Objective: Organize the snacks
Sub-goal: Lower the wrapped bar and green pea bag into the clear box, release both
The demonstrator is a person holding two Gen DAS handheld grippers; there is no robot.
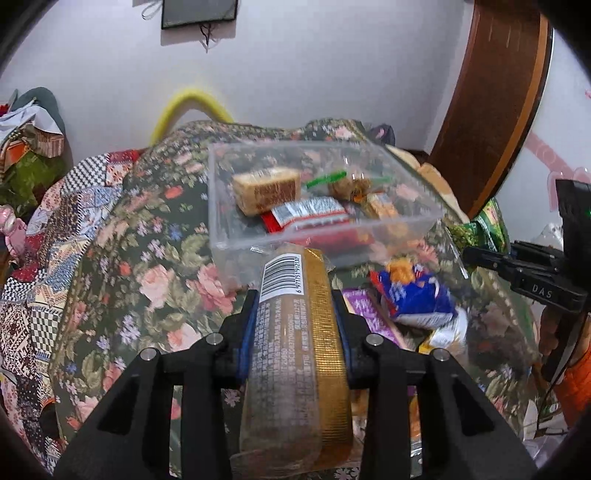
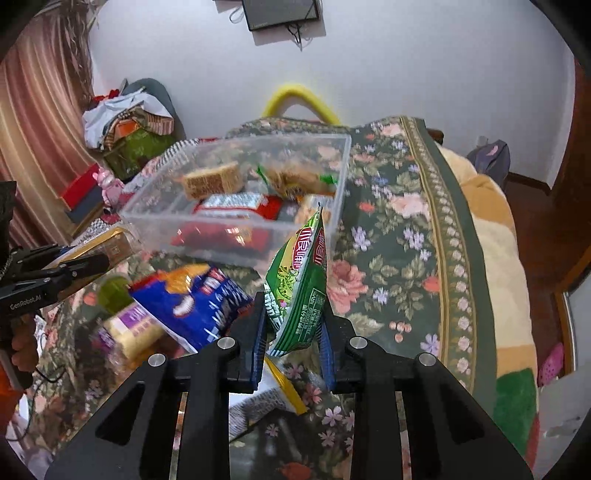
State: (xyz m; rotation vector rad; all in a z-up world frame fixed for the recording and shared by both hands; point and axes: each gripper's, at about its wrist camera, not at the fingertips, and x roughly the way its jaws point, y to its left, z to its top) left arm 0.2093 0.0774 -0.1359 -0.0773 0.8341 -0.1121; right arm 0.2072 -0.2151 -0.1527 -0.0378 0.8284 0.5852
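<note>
The clear plastic box [image 1: 258, 236] sits on the floral bedspread [image 1: 147, 266] and holds several snacks: a tan wrapped cake [image 1: 266, 190], a red and silver packet [image 1: 310, 214], a green-sealed cookie bag [image 1: 347, 182] and a small orange packet [image 1: 382, 206] at the near right corner.

The left tongs [image 1: 295, 325] are clenched on a gold and brown wrapped bar [image 1: 295, 332] with its barcode end pointing at the near wall of the box, just short of the rim. The right tongs [image 2: 293, 332] are clenched on the lower part of a green snack pouch [image 2: 301, 280], which stands tilted with its top corner near the box's near right corner.

Loose on the bedspread in front of the box lie a blue chip bag [image 2: 195, 302], a pale yellow packet with a purple label [image 2: 133, 328] touching it, and a yellow-edged white packet [image 2: 273, 398] under the right tongs. These are blurred.

Beyond the bed are a yellow curved tube [image 1: 188, 107], a white wall [image 1: 295, 74] and a dark frame [image 1: 199, 13].
</note>
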